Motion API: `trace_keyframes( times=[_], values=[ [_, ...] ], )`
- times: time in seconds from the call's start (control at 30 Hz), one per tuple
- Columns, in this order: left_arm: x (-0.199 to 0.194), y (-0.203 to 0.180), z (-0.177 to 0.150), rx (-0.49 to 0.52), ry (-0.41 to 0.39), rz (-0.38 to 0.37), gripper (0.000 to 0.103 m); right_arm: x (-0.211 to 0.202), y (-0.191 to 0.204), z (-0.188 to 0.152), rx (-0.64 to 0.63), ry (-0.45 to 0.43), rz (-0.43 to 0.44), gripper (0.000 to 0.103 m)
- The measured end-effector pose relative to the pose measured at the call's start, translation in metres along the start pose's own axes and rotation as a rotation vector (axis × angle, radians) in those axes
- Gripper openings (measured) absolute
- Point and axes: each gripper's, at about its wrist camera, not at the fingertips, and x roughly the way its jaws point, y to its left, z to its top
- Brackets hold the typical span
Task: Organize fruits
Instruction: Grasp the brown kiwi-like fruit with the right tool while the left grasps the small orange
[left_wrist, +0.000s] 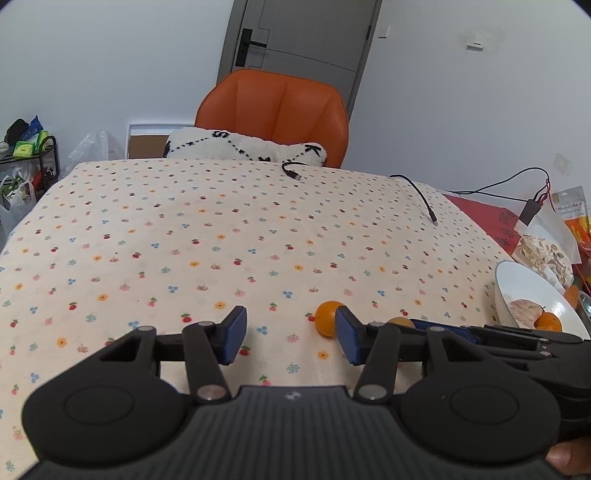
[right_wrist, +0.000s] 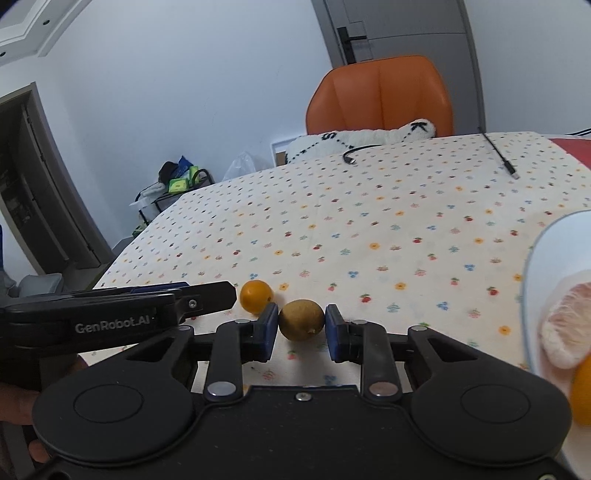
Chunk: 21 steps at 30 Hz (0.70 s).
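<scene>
1. The worktop (left_wrist: 184, 229), under a flowered cloth, filled the middle of both views; an orange chair (left_wrist: 273, 110) stood behind it at the top centre.
2. A white bowl (left_wrist: 517, 291) sat at the right edge of the left wrist view. It already held a pale peeled fruit (left_wrist: 524, 310) and a small orange one (left_wrist: 548, 320), so I judge it was the place for collecting.
3. The left claw (left_wrist: 291, 334) stood wide with nothing between its pads, low in the frame, probably waiting for its turn.
4. The right claw (right_wrist: 301, 328) was narrow around a brownish-yellow fruit (right_wrist: 301, 319) at the lower centre of its view. Both pads seemed to touch the fruit, which lay low over the cloth; I cannot tell if it was lifted.
5. A small orange fruit (right_wrist: 256, 291) lay on the cloth just to the upper left of it, not yet collected.
</scene>
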Motion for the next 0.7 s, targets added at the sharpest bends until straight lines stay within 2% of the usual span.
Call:
trace_keyframes(
  times=[0.53,0.6,0.67,0.7],
  values=[
    [0.025,-0.026,-0.002,0.058,0.027,-0.009,0.05,-0.035,-0.027,-0.003,0.063,-0.053,-0.058,0.026],
    [0.028,-0.028,-0.001,0.067,0.028,-0.005,0.041,-0.039,-0.028,-0.003,0.069,-0.063,-0.06,0.026],
    [0.029,-0.029,0.0,0.066,0.032,-0.009,0.022,-0.043,-0.029,-0.004,0.074,-0.071,-0.061,0.026],
    [0.028,-0.03,0.0,0.069,0.037,-0.013,0.022,-0.045,-0.03,-0.004,0.076,-0.074,-0.061,0.026]
  ],
)
